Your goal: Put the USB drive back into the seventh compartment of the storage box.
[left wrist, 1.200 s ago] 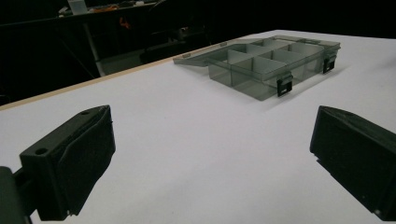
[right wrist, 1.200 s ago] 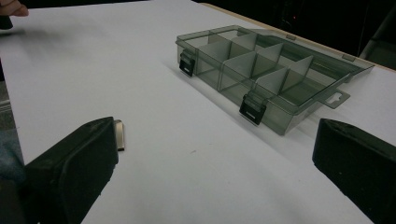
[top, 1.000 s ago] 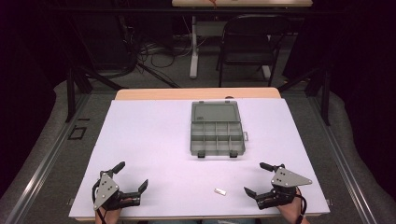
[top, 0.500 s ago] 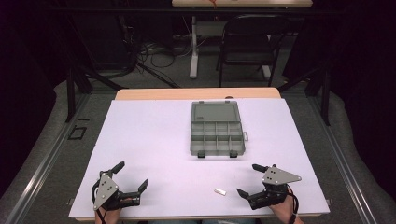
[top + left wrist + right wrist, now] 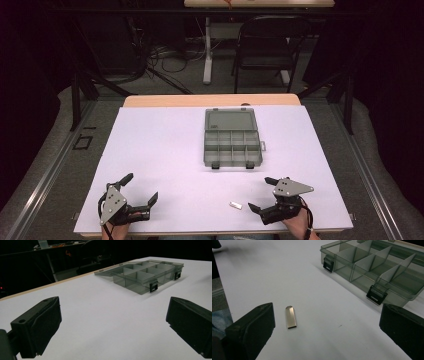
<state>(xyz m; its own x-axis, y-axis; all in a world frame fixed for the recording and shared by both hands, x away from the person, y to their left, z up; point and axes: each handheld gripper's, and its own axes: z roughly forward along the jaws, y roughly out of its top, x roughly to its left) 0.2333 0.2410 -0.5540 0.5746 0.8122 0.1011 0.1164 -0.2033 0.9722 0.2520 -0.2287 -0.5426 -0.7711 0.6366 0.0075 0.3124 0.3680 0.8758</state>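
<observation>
On the white worktop (image 5: 165,150) a small flat silver metal stick (image 5: 235,205) lies flat near the front edge. In the right gripper view the same stick (image 5: 291,317) lies between the two black jaws, just beside the left one and not touching it. The right tongs (image 5: 261,196) are spread wide and sit at about 3 o'clock from the stick, close to it, holding nothing. The left tongs (image 5: 141,188) are also spread and empty, well apart at 9 o'clock. A grey transparent plastic box with compartments (image 5: 232,144) stands open at about 12 o'clock from the stick, its lid laid back flat.
</observation>
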